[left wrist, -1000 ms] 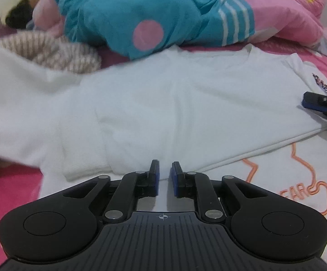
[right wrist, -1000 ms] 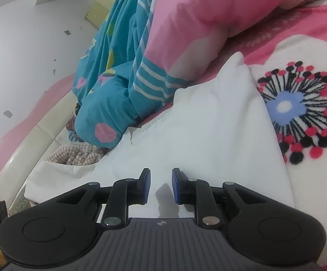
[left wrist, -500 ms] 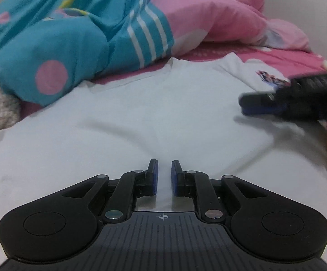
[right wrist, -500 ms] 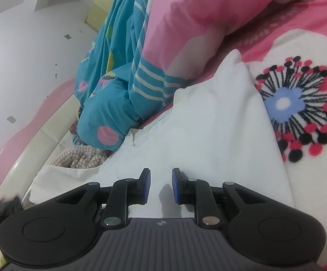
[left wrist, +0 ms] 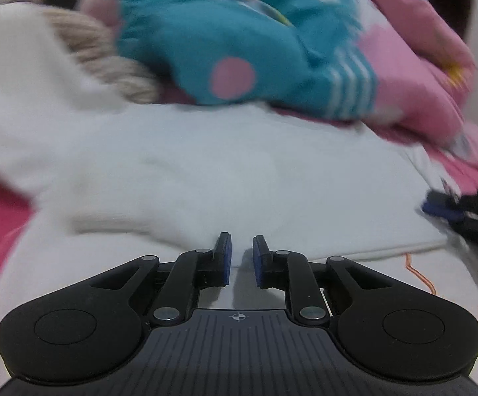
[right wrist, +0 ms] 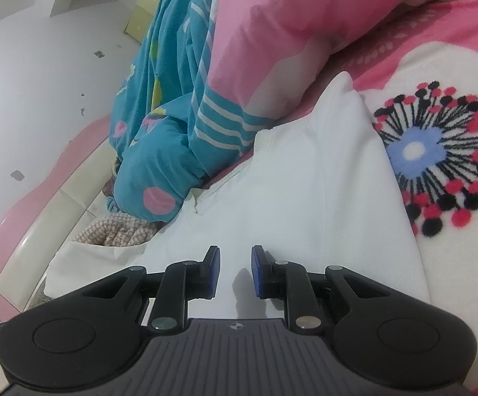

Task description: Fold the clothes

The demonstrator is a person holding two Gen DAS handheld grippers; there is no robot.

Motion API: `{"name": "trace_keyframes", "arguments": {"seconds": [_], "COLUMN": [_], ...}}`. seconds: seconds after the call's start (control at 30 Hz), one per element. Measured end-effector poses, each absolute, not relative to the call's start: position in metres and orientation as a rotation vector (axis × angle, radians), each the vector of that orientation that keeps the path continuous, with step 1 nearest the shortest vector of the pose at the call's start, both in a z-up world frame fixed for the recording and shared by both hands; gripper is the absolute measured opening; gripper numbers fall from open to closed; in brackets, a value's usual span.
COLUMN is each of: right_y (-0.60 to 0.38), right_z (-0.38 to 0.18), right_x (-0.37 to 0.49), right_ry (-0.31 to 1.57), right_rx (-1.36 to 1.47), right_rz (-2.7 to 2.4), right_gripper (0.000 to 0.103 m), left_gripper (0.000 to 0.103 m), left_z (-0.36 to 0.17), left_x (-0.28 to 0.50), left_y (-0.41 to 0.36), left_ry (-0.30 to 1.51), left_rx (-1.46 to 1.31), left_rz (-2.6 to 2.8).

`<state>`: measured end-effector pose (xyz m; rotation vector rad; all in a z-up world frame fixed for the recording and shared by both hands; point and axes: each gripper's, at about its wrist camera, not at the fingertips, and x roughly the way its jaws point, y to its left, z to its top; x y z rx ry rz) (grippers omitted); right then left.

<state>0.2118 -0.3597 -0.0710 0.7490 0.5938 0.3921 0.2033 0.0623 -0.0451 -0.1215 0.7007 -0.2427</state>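
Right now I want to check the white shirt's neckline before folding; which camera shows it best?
The right wrist view: the white shirt is sharp there, its collar visible. The left wrist view shows it blurred, collar indistinct.

left gripper (left wrist: pixel 241 257) pads slightly apart, nothing between; right gripper (right wrist: pixel 235 270) likewise (gap a bit wider).

Pink floral bed (right wrist: pixel 437 66): white shirt (right wrist: pixel 305 198) spread flat, bunched quilt (right wrist: pixel 179 125) behind.
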Motion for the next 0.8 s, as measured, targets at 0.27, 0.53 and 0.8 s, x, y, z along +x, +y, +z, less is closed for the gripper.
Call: {"name": "trace_keyframes", "arguments": {"seconds": [0.27, 0.53, 0.8], "right_y": [-0.361, -0.360, -0.361], "right_z": [-0.070, -0.070, -0.071], "right_x": [0.212, 0.212, 0.211], "right_ry": [0.592, 0.593, 0.590], "right_rx": [0.755, 0.752, 0.758], "right_rz": [0.395, 0.395, 0.396], "right_gripper": [0.021, 0.021, 0.021], "left_gripper": [0.017, 0.020, 0.026], "left_z": [-0.050, -0.031, -0.038], "left_x": [0.229, 0.217, 0.238], "left_y": [0.088, 0.102, 0.121], "left_ry": [0.675, 0.605, 0.654], "left_rx": [-0.128, -0.128, -0.234], "left_rz": [-0.124, -0.070, 0.088]}}
